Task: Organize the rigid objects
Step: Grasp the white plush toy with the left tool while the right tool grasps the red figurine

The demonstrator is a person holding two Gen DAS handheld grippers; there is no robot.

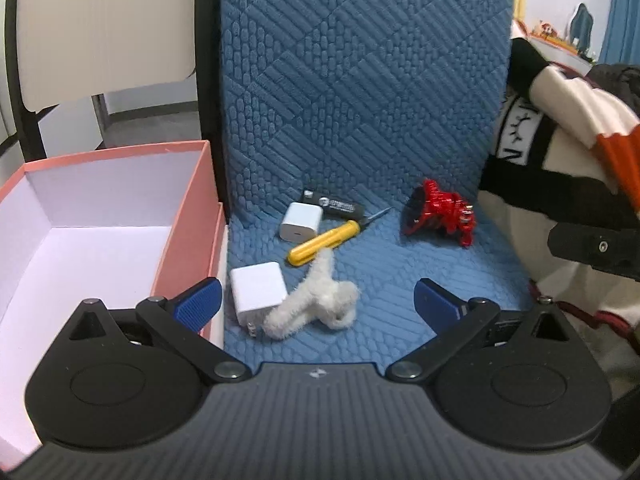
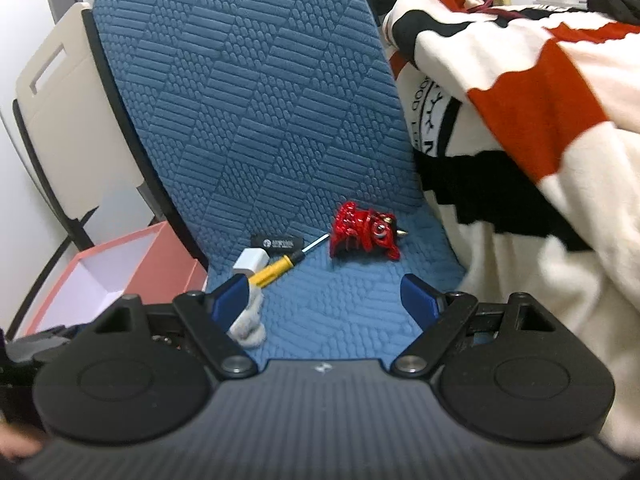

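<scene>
Stock on the blue seat (image 1: 400,272), none boxed: you are holding both the left gripper (image 1: 318,300) and right gripper (image 2: 326,296) spread and empty while two white chargers (image 1: 258,294), yellow screwdriver (image 1: 326,242), black stick (image 1: 334,206) and red clip (image 1: 440,212) are awaiting the empty pink box (image 1: 188,208).

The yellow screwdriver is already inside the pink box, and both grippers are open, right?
Not quite. The yellow screwdriver lies on the blue chair seat, not in the pink box, whose visible inside holds nothing, as the left wrist view shows. Both the left gripper and the right gripper are open.
</scene>
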